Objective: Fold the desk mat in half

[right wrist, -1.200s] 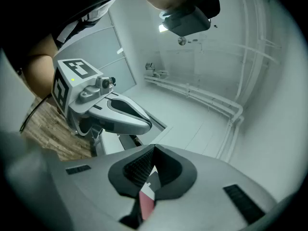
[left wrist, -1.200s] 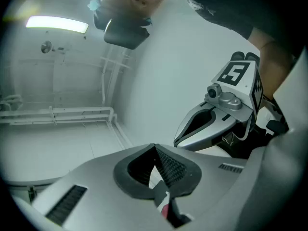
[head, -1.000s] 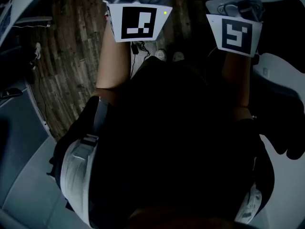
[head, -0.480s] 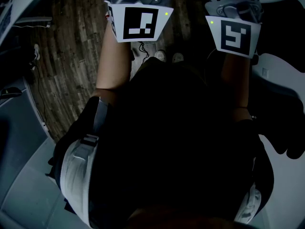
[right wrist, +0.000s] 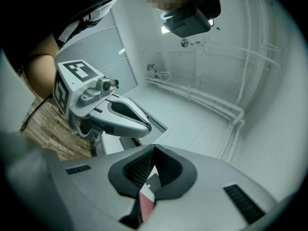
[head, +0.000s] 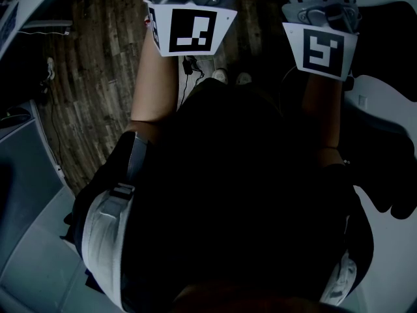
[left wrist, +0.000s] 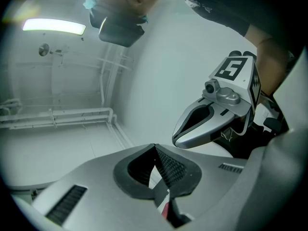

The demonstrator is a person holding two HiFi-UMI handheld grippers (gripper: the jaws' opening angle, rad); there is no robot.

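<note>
No desk mat shows in any view. In the head view only the marker cubes of my two grippers appear at the top, the left cube (head: 189, 30) and the right cube (head: 320, 46), held up in front of the person's black shirt (head: 241, 194). Both grippers point upward, side by side. In the left gripper view my left gripper (left wrist: 154, 147) is shut with nothing between its pads, and the right gripper (left wrist: 177, 137) hangs beside it. The right gripper view shows my right gripper (right wrist: 154, 147) shut and empty, with the left gripper (right wrist: 147, 127) beside it.
A wooden floor (head: 98, 77) lies below with a dark cable (head: 189, 67) and the person's shoes (head: 228, 77). Grey panels (head: 26, 194) stand at the left, a white surface (head: 391, 96) at the right. The gripper views show a ceiling light (left wrist: 53, 26) and wall pipes (left wrist: 57, 114).
</note>
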